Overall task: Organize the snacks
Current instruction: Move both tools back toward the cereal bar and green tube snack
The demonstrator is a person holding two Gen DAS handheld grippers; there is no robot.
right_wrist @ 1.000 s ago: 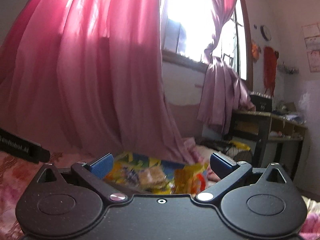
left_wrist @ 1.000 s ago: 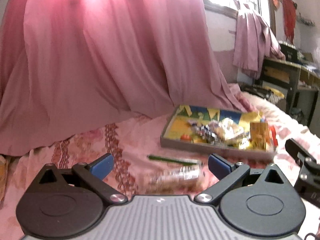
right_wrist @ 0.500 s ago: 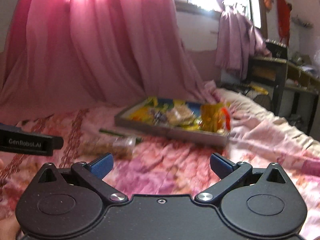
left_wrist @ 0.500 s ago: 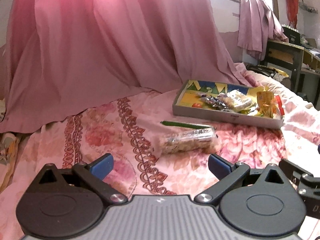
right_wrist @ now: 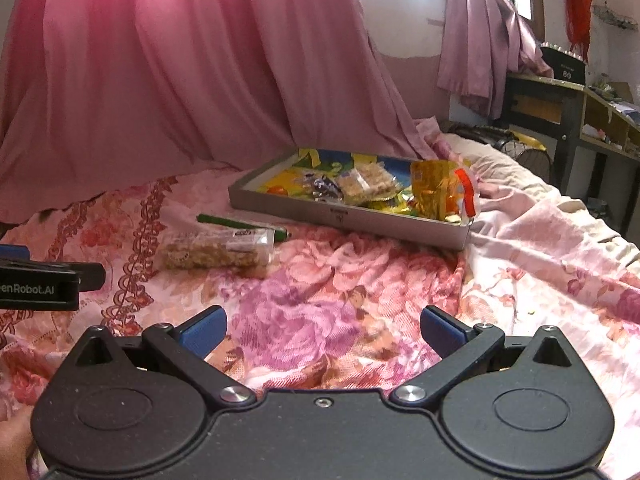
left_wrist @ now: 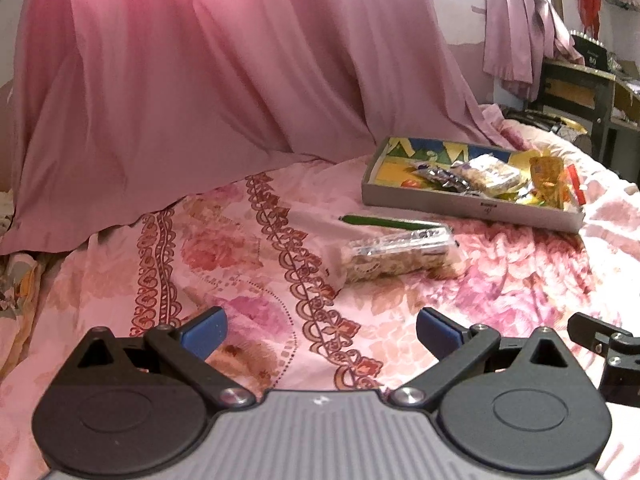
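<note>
A grey tray [left_wrist: 460,202] [right_wrist: 360,216] with a colourful floor lies on the pink floral bedsheet and holds several snack packets, among them a clear biscuit pack [right_wrist: 366,182] and a yellow packet [right_wrist: 438,192]. In front of the tray lies a clear packet of brown snack bars [left_wrist: 394,254] [right_wrist: 218,252], with a green pen-like stick [left_wrist: 390,222] [right_wrist: 240,226] just behind it. My left gripper [left_wrist: 318,330] is open, low over the sheet, short of the bar packet. My right gripper [right_wrist: 324,330] is open too, with nothing between its fingers, to the right of the bar packet.
A large pink curtain [left_wrist: 224,80] drapes down onto the bed behind the tray. A dark desk [right_wrist: 560,104] with clutter stands at the far right beyond the bed edge. Rumpled sheet folds [right_wrist: 540,232] rise right of the tray.
Both cameras have tilted down and pulled back from the tray. The bar packet and the sheet now fill the foreground. Both grippers stayed open.
</note>
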